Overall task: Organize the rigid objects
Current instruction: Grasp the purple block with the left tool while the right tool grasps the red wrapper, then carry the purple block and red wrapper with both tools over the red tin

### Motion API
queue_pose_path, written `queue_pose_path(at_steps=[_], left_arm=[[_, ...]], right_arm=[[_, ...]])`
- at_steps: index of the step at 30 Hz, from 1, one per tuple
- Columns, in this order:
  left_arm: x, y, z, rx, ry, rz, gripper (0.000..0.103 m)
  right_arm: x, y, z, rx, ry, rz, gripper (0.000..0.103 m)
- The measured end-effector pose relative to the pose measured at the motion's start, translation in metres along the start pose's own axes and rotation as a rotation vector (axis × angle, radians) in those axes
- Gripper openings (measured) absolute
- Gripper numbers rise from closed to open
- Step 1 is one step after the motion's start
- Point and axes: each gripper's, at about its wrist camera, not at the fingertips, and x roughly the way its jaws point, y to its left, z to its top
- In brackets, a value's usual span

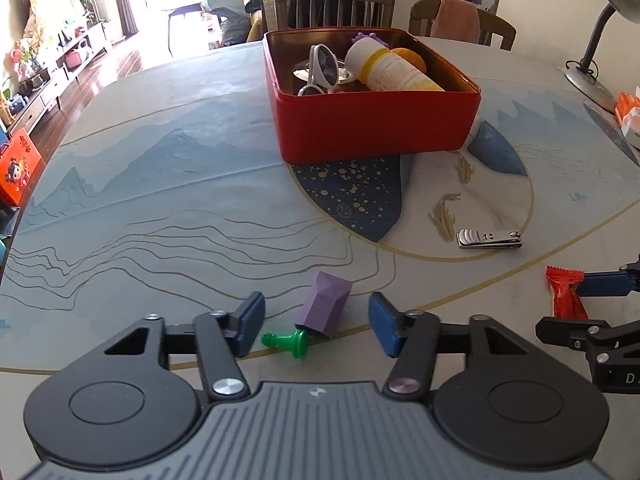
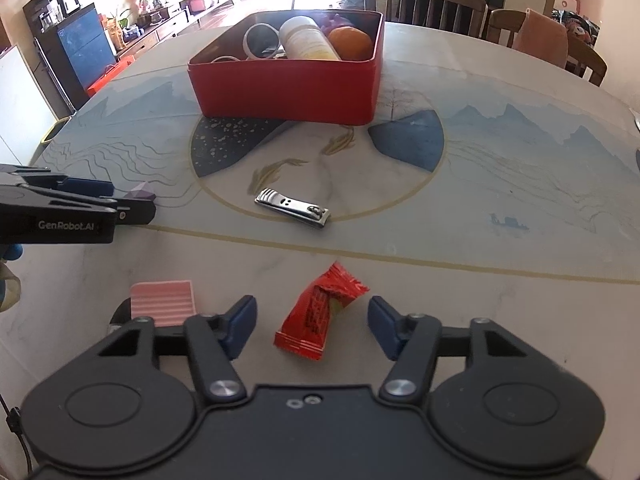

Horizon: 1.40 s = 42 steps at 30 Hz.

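A purple faceted block [image 1: 325,305] lies on the table between the blue pads of my left gripper [image 1: 316,326], with gaps on both sides; a small green chess pawn [image 1: 290,342] lies just in front of it. A red snack packet [image 2: 320,316] lies between the pads of my right gripper [image 2: 312,326], also untouched. Both grippers stand open. The red tin box [image 1: 376,120] at the table's middle holds white sunglasses [image 1: 322,66], a white and yellow bottle [image 1: 390,66] and an orange [image 2: 350,42]. A steel nail clipper [image 2: 292,208] lies between box and grippers.
A pink striped card [image 2: 162,302] lies left of my right gripper. Wooden chairs [image 1: 334,2] stand behind the table. A desk lamp [image 1: 600,40] and orange packets [image 1: 630,110] sit at the far right edge. The patterned tablecloth [image 1: 160,200] is bare to the left.
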Motion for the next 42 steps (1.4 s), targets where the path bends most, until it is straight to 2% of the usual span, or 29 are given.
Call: queue_pose_path(at_steps=[1, 3, 8, 10, 12, 25, 42], left_arm=[[0.001, 0.0, 0.0, 0.001, 0.004, -0.003, 0.042], [0.002, -0.001, 0.001, 0.002, 0.011, -0.009, 0.037], [0.003, -0.003, 0.001, 0.005, 0.009, 0.001, 0.032], [0.003, -0.003, 0.001, 0.003, 0.01, 0.002, 0.024], [0.003, -0.003, 0.002, -0.001, 0.015, 0.001, 0.021], [-0.017, 0.001, 0.007, -0.044, -0.005, -0.028, 0.021], [-0.078, 0.01, 0.044, -0.082, -0.118, -0.052, 0.021]], right_arm=[[0.0, 0.001, 0.0, -0.004, -0.001, -0.003, 0.054], [0.0, 0.001, 0.001, -0.009, -0.003, -0.007, 0.046], [0.0, 0.001, 0.002, -0.01, -0.009, -0.027, 0.033], [0.0, -0.001, 0.001, -0.003, -0.013, -0.036, 0.026], [0.0, -0.002, 0.001, 0.009, -0.016, -0.038, 0.021], [-0.028, -0.006, 0.01, 0.045, -0.072, -0.016, 0.019], [-0.09, 0.008, 0.068, -0.04, -0.218, 0.017, 0.019]])
